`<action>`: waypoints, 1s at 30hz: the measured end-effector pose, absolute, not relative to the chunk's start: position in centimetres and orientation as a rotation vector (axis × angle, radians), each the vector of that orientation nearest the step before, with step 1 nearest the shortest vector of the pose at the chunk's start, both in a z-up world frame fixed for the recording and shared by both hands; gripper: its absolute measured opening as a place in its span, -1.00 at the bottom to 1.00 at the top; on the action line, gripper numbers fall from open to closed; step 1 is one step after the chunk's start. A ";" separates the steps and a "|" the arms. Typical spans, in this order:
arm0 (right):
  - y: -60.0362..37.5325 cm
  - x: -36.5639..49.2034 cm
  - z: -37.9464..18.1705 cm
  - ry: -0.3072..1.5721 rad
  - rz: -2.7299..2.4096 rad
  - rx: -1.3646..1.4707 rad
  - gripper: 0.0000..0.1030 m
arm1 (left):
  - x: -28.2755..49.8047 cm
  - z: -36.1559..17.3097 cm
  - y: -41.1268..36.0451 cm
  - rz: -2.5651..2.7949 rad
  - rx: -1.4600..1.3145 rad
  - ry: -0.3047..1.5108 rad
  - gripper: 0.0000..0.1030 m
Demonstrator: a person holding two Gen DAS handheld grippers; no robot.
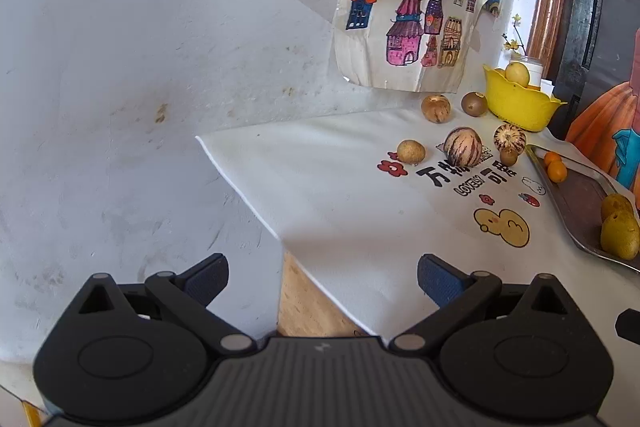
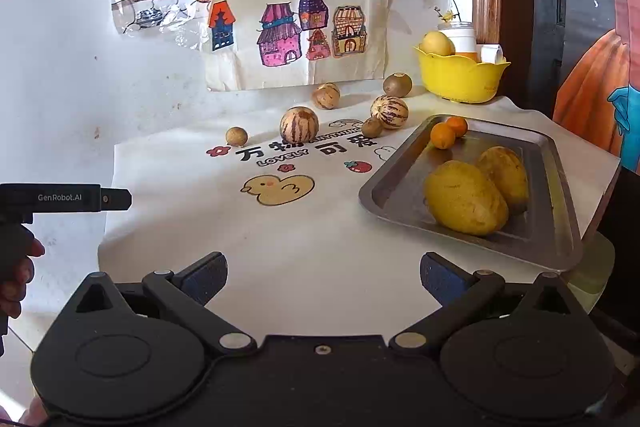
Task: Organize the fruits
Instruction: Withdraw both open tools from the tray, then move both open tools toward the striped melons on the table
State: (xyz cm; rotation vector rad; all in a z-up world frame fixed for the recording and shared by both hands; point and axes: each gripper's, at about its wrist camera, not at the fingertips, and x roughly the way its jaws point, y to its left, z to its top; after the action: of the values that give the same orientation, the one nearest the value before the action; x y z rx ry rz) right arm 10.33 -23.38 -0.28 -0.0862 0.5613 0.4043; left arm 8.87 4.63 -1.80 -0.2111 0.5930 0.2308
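Several fruits lie on a white printed cloth [image 2: 312, 227]: a striped melon [image 2: 299, 124] [image 1: 463, 147], a second striped melon [image 2: 389, 111] [image 1: 509, 137], a third [image 2: 326, 95] [image 1: 436, 109], a small brown fruit [image 2: 236, 136] [image 1: 411, 151], and a round brown one [image 2: 397, 85] [image 1: 474, 103]. A metal tray [image 2: 556, 227] [image 1: 576, 203] holds two yellow mangoes [image 2: 466, 197] [image 1: 620, 235] and two small oranges [image 2: 443, 135] [image 1: 556, 171]. My right gripper [image 2: 323, 277] is open above the cloth's front, holding nothing. My left gripper [image 1: 323, 279] is open over the cloth's left front corner, holding nothing.
A yellow bowl [image 2: 460, 75] [image 1: 516, 107] with yellow fruit stands at the back right beside white jars. Children's drawings [image 2: 296, 19] hang on the white wall. The left gripper's body [image 2: 66, 198] and a hand [image 2: 16, 275] show at the right wrist view's left edge.
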 end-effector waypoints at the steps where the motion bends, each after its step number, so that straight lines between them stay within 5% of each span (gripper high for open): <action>1: -23.5 10.6 -0.2 0.562 0.404 -0.080 0.99 | 9.1 -1.7 4.5 0.227 -0.205 0.592 0.99; 14: -24.6 16.7 2.5 0.566 0.482 -0.060 0.99 | 13.4 -0.7 3.5 0.125 -0.182 0.601 0.99; 30: -23.2 32.8 7.9 0.790 0.533 -0.010 0.99 | 22.5 1.2 -0.2 -0.101 0.014 0.569 0.99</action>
State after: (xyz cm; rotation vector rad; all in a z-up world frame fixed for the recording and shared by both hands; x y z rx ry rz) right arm 32.79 -23.20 7.91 -0.0102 0.7897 0.5333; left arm 22.45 -0.23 1.24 0.0136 0.5687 -0.1013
